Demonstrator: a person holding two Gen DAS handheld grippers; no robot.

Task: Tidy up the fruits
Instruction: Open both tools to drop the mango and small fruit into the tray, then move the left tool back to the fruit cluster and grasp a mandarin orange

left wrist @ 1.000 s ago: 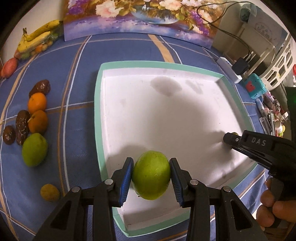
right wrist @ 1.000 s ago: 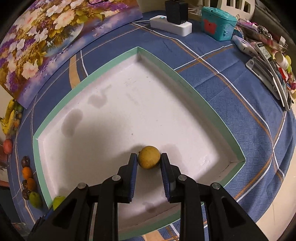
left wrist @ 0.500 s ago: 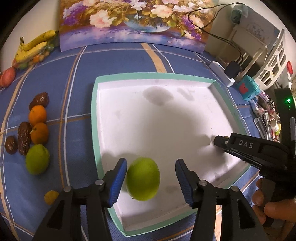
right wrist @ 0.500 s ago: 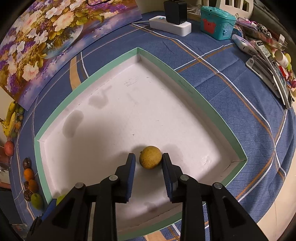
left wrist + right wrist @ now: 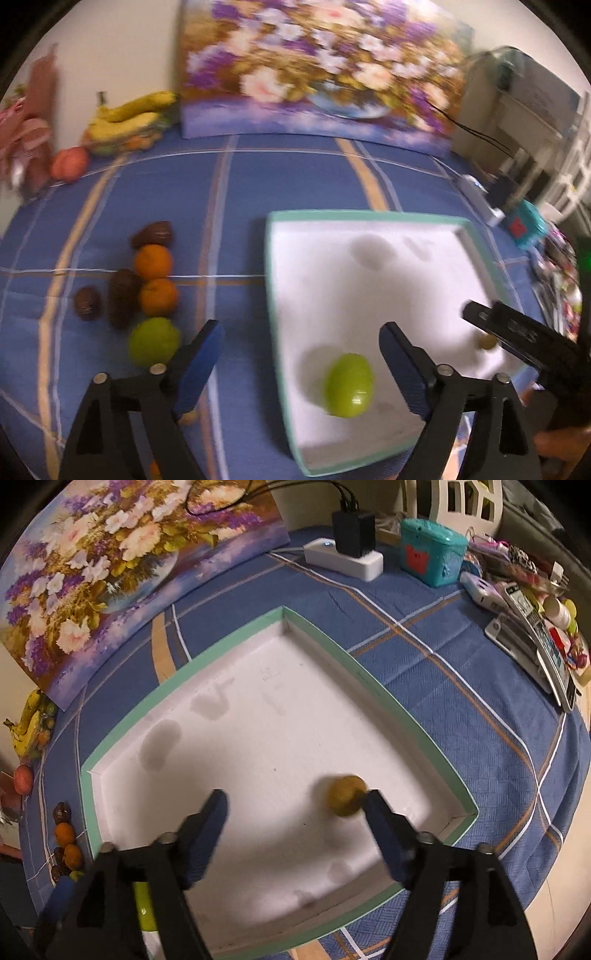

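Observation:
A white tray with a green rim (image 5: pixel 369 215) (image 5: pixel 317 629) lies on the blue cloth. A green fruit (image 5: pixel 349 384) rests in its near left corner. My left gripper (image 5: pixel 301 363) is open wide above it, holding nothing. A small yellow fruit (image 5: pixel 345 794) lies on the tray floor, also in the left wrist view (image 5: pixel 487 342). My right gripper (image 5: pixel 295 821) is open; its right finger (image 5: pixel 382 830) is next to the yellow fruit. Left of the tray lie a second green fruit (image 5: pixel 153 341), two oranges (image 5: pixel 153 261) and several dark brown fruits (image 5: pixel 122 297).
A flower painting (image 5: pixel 317 70) stands along the back. Bananas (image 5: pixel 129 114) and a red fruit (image 5: pixel 69 163) lie at the back left. A power strip with a charger (image 5: pixel 343 555), a teal box (image 5: pixel 430 552) and several small items (image 5: pixel 532 631) crowd the right side.
Both grippers have opened wide and let go of their fruits. The green fruit now rests in the tray, and the left gripper has pulled back and swung left. The yellow fruit lies free.

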